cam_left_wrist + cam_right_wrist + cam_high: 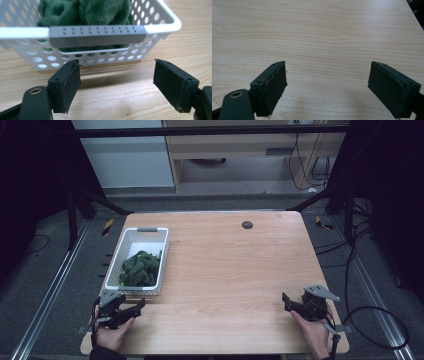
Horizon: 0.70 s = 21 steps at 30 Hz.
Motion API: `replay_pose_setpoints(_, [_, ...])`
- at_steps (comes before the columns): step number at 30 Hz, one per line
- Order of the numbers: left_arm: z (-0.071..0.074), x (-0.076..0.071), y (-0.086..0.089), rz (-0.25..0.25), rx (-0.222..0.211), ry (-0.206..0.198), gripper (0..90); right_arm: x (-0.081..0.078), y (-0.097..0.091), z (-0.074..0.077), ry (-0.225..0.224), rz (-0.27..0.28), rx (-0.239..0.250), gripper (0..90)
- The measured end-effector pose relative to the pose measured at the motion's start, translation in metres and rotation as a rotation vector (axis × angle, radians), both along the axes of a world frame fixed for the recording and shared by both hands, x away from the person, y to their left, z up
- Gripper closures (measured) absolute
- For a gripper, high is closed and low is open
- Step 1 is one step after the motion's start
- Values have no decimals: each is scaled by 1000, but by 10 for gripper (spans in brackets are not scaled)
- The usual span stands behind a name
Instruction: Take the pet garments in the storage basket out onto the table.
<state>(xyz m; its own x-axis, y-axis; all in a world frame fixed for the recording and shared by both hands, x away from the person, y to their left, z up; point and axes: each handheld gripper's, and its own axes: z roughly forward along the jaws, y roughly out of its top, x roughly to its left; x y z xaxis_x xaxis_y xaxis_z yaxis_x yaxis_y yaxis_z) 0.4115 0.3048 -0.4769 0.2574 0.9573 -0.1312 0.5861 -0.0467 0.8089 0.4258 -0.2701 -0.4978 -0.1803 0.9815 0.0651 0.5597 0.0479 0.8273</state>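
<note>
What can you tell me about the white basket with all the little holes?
The basket is a white, plastic-looking rectangular box with round holes all over its walls. Each short end has a grey grip strip set in the rim, dotted with small bumps. It stands upright and flat on the left part of the wooden table. A crumpled, fuzzy dark green cloth lies inside, toward the near end. The open left claw sits just in front of the near end, not touching it.

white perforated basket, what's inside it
A crumpled dark green cloth lies in the white perforated plastic basket, filling its near half. Anything under the cloth is covered.
</note>
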Motion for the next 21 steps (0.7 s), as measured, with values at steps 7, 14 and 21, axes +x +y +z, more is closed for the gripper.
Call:
replay_pose_setpoints(7, [7,-6,5,20,-28,-30,212,-4,3,2,-21,29,-1,155])
replay_pose_setpoints(14, [14,-9,9,31,-37,-56,211,-9,7,5,-47,53,-2,149])
replay_pose_setpoints(21, [21,-13,10,33,-60,-85,210,-12,8,7,-61,58,-8,149])
